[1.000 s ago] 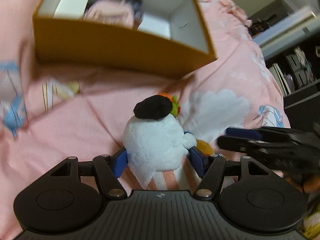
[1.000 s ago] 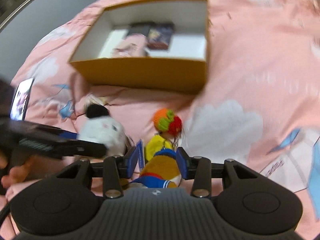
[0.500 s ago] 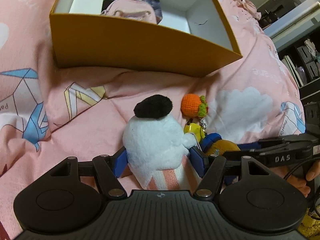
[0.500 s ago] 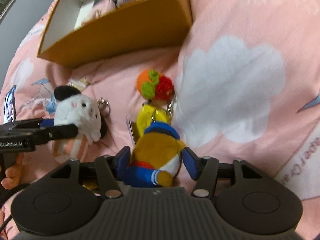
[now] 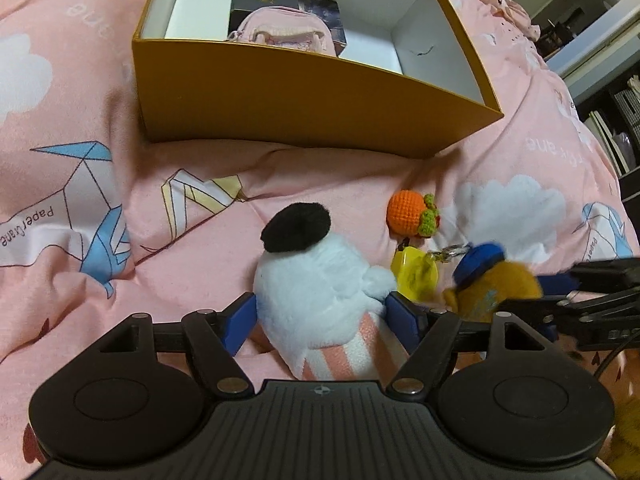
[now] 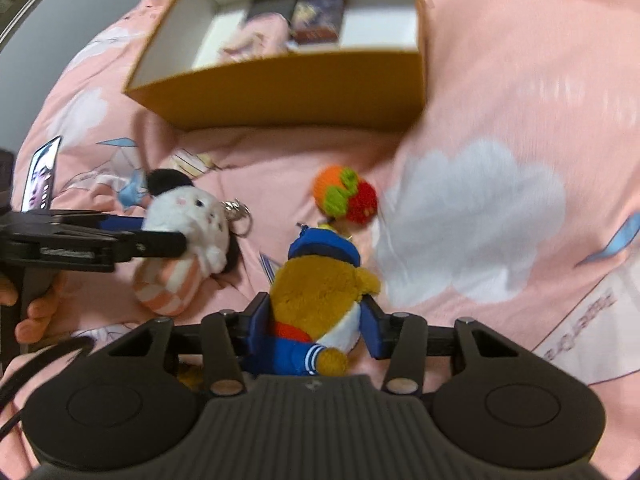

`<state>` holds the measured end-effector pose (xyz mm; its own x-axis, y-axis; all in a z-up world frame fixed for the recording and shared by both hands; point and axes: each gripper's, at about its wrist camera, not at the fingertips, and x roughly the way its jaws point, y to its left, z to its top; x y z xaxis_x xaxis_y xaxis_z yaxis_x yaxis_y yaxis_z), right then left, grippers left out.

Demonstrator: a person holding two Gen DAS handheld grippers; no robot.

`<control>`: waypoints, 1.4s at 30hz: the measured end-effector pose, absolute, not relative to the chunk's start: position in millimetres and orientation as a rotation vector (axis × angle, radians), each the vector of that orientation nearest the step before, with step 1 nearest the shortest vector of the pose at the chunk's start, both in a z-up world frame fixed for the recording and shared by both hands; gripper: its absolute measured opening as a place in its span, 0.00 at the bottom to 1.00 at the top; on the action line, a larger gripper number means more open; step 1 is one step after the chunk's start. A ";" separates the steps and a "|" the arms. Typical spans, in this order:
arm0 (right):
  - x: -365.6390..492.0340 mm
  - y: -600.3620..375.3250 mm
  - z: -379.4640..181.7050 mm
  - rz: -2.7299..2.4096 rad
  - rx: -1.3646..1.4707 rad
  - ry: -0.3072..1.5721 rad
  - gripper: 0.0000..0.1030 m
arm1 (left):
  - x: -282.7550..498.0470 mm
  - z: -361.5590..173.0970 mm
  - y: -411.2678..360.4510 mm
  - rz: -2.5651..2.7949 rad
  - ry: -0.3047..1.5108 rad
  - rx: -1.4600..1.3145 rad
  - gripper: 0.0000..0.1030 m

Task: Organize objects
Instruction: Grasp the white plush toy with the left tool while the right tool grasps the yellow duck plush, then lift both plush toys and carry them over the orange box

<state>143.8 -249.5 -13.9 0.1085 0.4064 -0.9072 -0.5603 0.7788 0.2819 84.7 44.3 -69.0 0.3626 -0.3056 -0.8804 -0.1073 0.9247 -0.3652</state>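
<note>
**Two plush toys between the pads, one box waiting on the bed**

We count two hand-held grippers, two plush toys, one knitted charm, one yellow tag and one open box, all on a pink bedspread (image 5: 80, 92) printed with clouds and paper cranes.

The left hand-held gripper (image 5: 323, 312) has the white plush (image 5: 316, 280) between its blue pads. Its jaws are opening, and we see the pads right at the toy's sides, so we cannot say they still press it. That toy is white and fluffy, with a round black cap and a body checked in pink and white; a metal clasp (image 6: 239, 216) hangs from it. It lies near us, left of the other toy.

The right hand-held gripper (image 6: 318, 326) has the brown plush (image 6: 320, 292) between its pads, and its jaws are closing; the pads sit against the toy's sides. This one is mustard brown with a blue cap and a blue, red and white outfit.

Just beyond the two toys lies the knitted charm (image 6: 346, 196), orange, green and red, with the yellow tag (image 5: 414, 274) beside it.

Farther off stands the box (image 5: 304, 108), ochre outside and white inside. In it we make out a pink pouch (image 5: 280, 36) and two dark flat items. A phone (image 6: 42, 174) lies at the far left.
</note>
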 end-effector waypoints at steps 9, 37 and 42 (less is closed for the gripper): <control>140.7 -243.0 34.7 0.734 -0.133 1.061 0.48 | 82.6 -66.0 40.6 -0.177 1.156 -0.416 0.70; 174.3 -208.1 99.5 0.741 -0.048 0.639 0.47 | 122.7 39.9 51.6 -0.247 0.716 -0.467 0.69; 195.0 -201.3 94.2 0.725 -0.051 0.628 0.47 | 145.2 41.6 62.2 -0.252 0.714 -0.460 0.69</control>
<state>195.0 -201.3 94.2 0.5744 0.6035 -0.5530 -0.6333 0.7557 0.1669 145.2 62.2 41.6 0.7314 -0.3742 -0.5701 0.0664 0.8711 -0.4866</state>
